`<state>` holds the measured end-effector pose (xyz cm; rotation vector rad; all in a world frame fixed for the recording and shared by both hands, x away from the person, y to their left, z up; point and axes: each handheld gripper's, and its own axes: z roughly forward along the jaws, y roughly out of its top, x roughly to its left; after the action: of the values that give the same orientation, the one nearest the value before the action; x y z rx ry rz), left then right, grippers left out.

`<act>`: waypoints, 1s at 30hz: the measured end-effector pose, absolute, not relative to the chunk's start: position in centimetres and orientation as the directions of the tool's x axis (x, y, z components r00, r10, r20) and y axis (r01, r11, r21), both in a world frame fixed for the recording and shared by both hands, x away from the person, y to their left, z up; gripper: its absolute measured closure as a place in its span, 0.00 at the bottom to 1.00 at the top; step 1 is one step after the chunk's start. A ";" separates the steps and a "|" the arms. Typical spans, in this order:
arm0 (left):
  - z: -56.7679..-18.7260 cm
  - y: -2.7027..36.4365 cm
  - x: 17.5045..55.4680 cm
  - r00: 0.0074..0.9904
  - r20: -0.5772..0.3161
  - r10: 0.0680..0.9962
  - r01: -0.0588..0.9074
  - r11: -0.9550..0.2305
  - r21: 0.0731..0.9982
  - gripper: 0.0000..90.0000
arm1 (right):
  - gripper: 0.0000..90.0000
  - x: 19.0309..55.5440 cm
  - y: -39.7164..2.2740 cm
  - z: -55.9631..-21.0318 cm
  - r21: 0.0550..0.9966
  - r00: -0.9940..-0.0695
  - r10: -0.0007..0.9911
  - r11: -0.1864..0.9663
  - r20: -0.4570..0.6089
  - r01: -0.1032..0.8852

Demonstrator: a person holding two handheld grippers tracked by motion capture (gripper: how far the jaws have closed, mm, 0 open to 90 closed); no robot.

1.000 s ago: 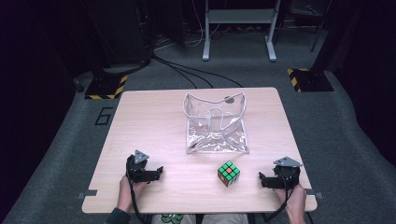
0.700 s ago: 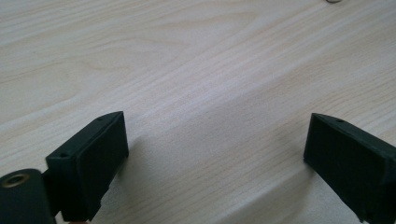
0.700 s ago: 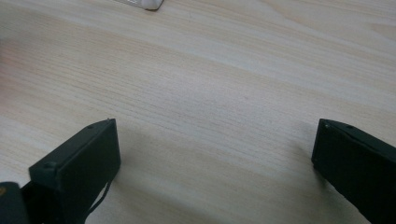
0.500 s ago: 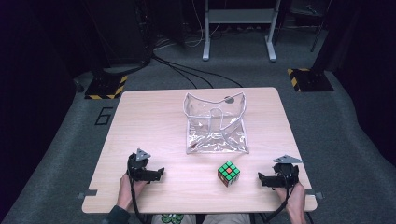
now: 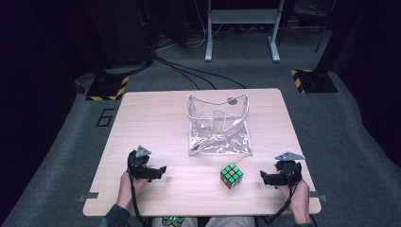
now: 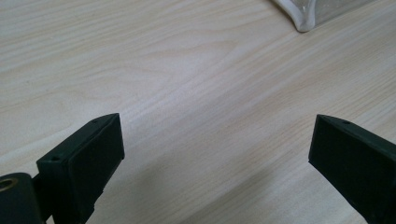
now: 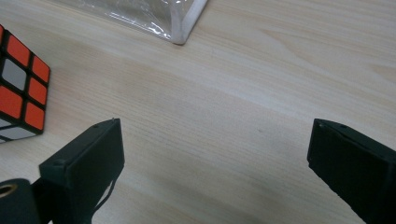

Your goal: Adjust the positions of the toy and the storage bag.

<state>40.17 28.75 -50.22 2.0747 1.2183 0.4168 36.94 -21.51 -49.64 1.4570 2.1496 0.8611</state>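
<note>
Nothing is picked up yet, so this looks like the very start of the job: most likely the puzzle cube [image 5: 231, 175] is to go into the clear plastic bag [image 5: 219, 127]. The cube sits on the wooden table [image 5: 156, 118], just in front of the bag's near edge and a little to the right of it, not touching it. The right gripper [image 5: 268, 178] is near the cube, on the cube's right side, and points across at it. Its jaws stand wide apart with only bare table between them; in the right gripper view the cube [image 7: 21, 88] shows off to the side, outside the jaws. The left gripper [image 5: 158, 172] is well apart from the cube, on the cube's left. Its jaws have just been opening and are now wide, with nothing between them. Both hands sit low at the near edge of the table, with the grippers held about level, facing each other. Next, I think the right gripper must slide over until the cube is between its jaws, then squeeze. The cube's sides are smooth, so the jaws should press flat on two faces.
</note>
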 end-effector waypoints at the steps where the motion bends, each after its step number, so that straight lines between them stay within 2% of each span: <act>1: -50.1 28.7 40.2 0.508 -0.075 0.858 0.641 -0.318 0.699 0.04 | 0.03 37.0 -21.5 -49.4 0.687 -0.373 0.928 0.264 0.010 0.676; 6: -49.4 28.7 40.7 0.510 -0.103 0.854 0.638 -0.295 0.711 0.04 | 0.03 37.3 -21.2 -48.2 0.693 -0.386 0.922 0.277 0.002 0.666; 30: -45.0 26.5 43.6 0.561 -0.118 0.819 0.597 -0.302 0.743 0.06 | 0.04 39.3 -18.8 -43.4 0.717 -0.467 0.884 0.337 -0.019 0.610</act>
<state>43.60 26.50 -45.00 2.0208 1.1345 0.3644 39.28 -18.85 -43.39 1.3142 2.2001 0.9156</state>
